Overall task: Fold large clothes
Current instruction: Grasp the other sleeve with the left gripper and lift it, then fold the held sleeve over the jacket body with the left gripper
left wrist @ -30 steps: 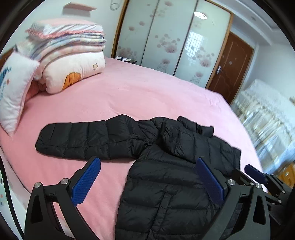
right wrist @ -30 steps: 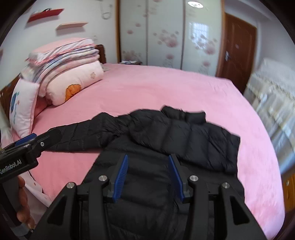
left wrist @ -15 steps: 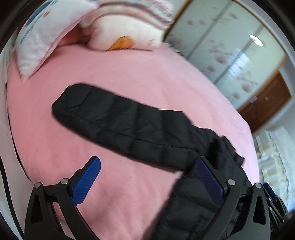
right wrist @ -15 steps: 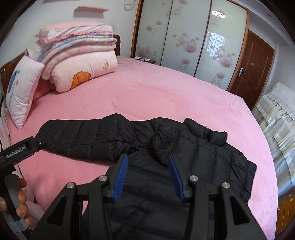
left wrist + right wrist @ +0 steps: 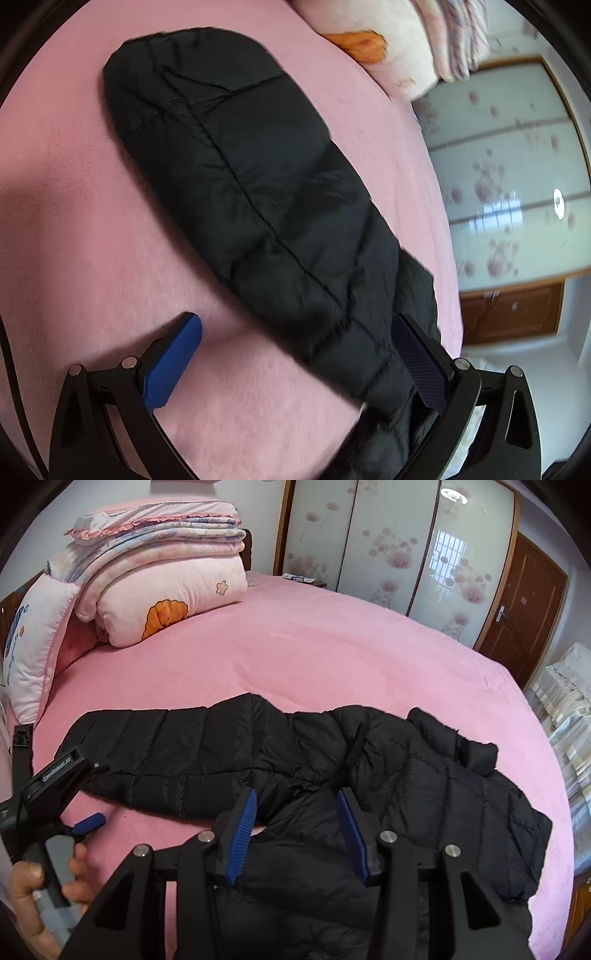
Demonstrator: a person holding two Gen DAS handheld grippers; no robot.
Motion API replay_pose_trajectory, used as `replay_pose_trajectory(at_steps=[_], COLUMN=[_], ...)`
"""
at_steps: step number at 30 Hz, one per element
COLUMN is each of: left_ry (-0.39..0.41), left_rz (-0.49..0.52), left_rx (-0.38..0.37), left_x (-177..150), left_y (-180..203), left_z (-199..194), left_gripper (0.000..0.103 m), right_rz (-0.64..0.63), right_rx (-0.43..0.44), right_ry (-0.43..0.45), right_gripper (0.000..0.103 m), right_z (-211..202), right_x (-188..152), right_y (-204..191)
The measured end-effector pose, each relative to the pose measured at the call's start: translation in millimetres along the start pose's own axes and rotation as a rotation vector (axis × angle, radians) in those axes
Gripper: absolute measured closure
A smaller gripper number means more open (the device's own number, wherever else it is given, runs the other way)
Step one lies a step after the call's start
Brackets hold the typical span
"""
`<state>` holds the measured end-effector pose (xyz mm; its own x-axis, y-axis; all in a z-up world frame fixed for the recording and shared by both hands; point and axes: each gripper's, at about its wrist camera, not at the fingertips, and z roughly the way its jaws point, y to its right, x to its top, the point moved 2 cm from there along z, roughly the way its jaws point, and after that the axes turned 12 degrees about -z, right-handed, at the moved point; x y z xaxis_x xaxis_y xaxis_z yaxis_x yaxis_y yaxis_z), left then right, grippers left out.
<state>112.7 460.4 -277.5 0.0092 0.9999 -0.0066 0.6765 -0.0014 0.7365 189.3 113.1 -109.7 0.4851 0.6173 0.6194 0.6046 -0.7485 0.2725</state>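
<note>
A black puffer jacket [image 5: 388, 786] lies flat on the pink bed [image 5: 314, 653], one sleeve [image 5: 177, 760] stretched out to the left. In the left wrist view that sleeve [image 5: 251, 192] runs diagonally and fills most of the picture. My left gripper [image 5: 295, 347] is open wide just above the bed, and the sleeve's upper end passes beside its right pad [image 5: 417, 365]. My right gripper [image 5: 297, 812] hangs open over the jacket's underarm with nothing pressed between its pads. A hand [image 5: 33, 893] holds the left gripper [image 5: 59, 775] at the sleeve's cuff end.
Folded quilts [image 5: 162, 572] and a pillow [image 5: 33, 646] are stacked at the head of the bed on the left. Sliding wardrobe doors [image 5: 399, 546] and a brown door [image 5: 521, 602] stand behind. A second covered bed [image 5: 569, 709] lies to the right.
My left gripper has dropped low and rolled, closing in on the outstretched sleeve. The right gripper has shifted left and a little lower, from the jacket's body to its underarm. Both stay open.
</note>
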Motion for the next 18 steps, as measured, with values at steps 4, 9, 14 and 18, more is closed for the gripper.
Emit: replay_pose_trajectory(at_steps=[4, 9, 14, 18], left_ry=[0.049, 0.060, 0.097, 0.223], left_rz=[-0.025, -0.021, 0.016, 0.201], left_rx=[-0.039, -0.028, -0.020, -0.014], left_x=[7, 15, 10, -11], left_y=[2, 11, 23, 65], left_z=[9, 29, 32, 5], left_gripper=[0.002, 0.076, 0.097, 0.098], right_rz=[0.005, 0.022, 0.049, 0.079], right_rx=[0.019, 0.025, 0.032, 0.029], right_ry=[-0.017, -0.035, -0.058, -0.065], right_gripper=[0.058, 0.058, 0.058, 0.058], right_z=[11, 21, 30, 32], right_x=[-4, -10, -19, -25], right_y=[-3, 0, 7, 19])
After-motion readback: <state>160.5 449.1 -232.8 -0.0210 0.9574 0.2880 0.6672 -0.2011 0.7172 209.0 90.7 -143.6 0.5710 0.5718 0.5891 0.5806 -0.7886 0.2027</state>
